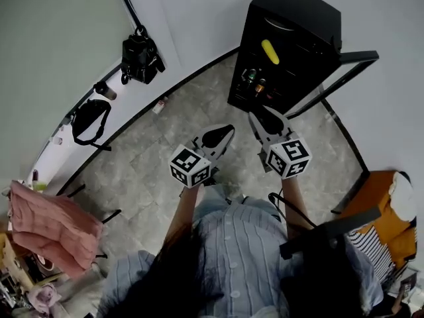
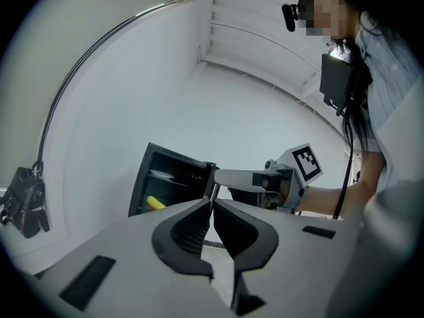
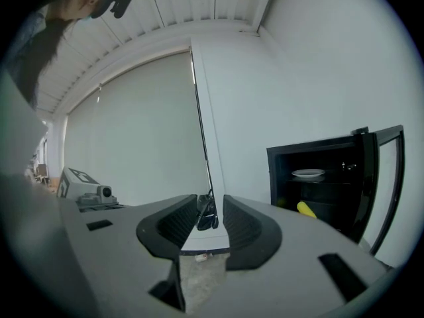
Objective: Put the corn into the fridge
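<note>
The right gripper [image 1: 260,116] is narrowly open and empty; the left gripper [image 1: 224,131] has its jaws together, also empty. The corn [image 1: 270,52] lies on a shelf inside the open fridge [image 1: 311,18].

Our head view looks steeply down from above the person [image 1: 232,244] onto the tiled floor [image 1: 152,164], with the open fridge [image 1: 298,18] well ahead. The left gripper view looks level along the left claw [image 2: 211,207] toward the fridge. The right gripper view looks along the right claw [image 3: 211,207] at the wall [image 3: 252,111], with the fridge at its right. All three share the fridge.
</note>
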{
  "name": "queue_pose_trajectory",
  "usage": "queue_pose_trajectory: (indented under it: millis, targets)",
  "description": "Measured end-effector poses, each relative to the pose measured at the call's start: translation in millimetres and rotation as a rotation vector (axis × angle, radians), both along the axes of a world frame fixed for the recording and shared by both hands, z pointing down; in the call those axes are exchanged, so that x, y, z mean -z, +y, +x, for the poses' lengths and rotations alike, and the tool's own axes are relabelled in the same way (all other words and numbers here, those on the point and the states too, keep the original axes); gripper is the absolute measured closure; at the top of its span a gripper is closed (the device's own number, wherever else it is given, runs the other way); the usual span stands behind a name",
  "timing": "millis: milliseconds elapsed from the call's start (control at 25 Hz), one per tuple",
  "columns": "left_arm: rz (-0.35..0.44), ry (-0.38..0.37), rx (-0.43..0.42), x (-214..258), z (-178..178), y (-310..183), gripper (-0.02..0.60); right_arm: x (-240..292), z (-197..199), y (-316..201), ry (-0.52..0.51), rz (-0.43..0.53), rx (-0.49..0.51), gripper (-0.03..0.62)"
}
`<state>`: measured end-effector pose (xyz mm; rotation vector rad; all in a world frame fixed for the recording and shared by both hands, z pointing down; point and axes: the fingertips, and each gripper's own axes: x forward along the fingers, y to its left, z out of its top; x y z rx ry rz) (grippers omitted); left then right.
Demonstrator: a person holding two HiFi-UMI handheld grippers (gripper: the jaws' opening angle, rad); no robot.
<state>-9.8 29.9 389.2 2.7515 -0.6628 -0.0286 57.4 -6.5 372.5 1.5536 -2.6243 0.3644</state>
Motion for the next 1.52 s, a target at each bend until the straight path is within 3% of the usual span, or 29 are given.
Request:
queue_pose_trajectory:
  millis: [280, 1000, 1520]
  targets:
    - [-0.012, 0.025, 0.032, 9.6, 32.8, 25.8, 0.572, 8.8, 18.9, 36.6, -0.005, 0.004, 0.078, 0.465]
    - [-0.010, -0.024, 0.074, 8.6, 95.5, 111.6, 0.572, -13.0, 66.0, 152.9, -0.030, -0.032, 0.196, 0.531]
    - [-0.018, -0.018, 0.108, 1.8, 110.8, 186.3, 0.572, -16.8, 68.0, 228.1, 0.002, -0.037, 0.273, 0.536]
